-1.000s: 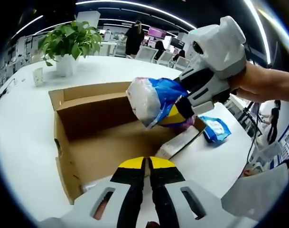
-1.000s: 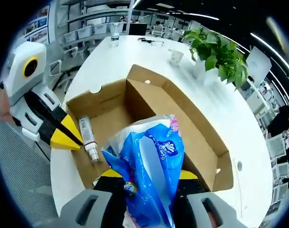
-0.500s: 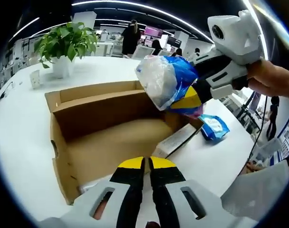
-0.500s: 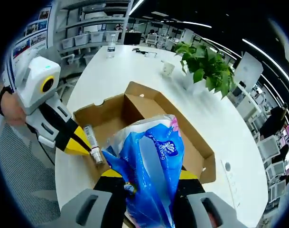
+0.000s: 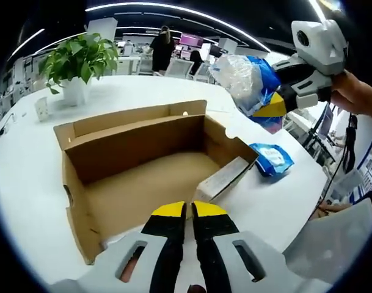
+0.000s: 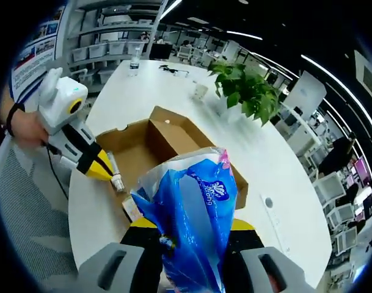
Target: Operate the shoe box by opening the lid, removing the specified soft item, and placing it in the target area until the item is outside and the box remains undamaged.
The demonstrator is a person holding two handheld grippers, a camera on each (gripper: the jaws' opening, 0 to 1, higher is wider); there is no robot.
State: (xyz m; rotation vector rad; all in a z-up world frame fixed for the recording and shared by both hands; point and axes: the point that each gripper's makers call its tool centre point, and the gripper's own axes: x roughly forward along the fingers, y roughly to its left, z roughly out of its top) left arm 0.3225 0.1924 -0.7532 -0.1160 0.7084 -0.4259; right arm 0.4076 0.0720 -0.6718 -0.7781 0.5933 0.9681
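Right gripper (image 6: 189, 244) clamped the blue tissue pack (image 6: 189, 220), held up in the air above the counter (image 5: 27, 177), clear of the open shoe box (image 5: 143, 165). Left gripper (image 5: 187, 213) jaws closed, empty, at box edge.

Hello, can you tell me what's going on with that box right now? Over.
Right gripper shut on tissue pack, held above open shoe box. Left gripper shut, empty. Nothing in the way.

left view: low, near box (image 5: 137, 159) | right view: high above | shared: box
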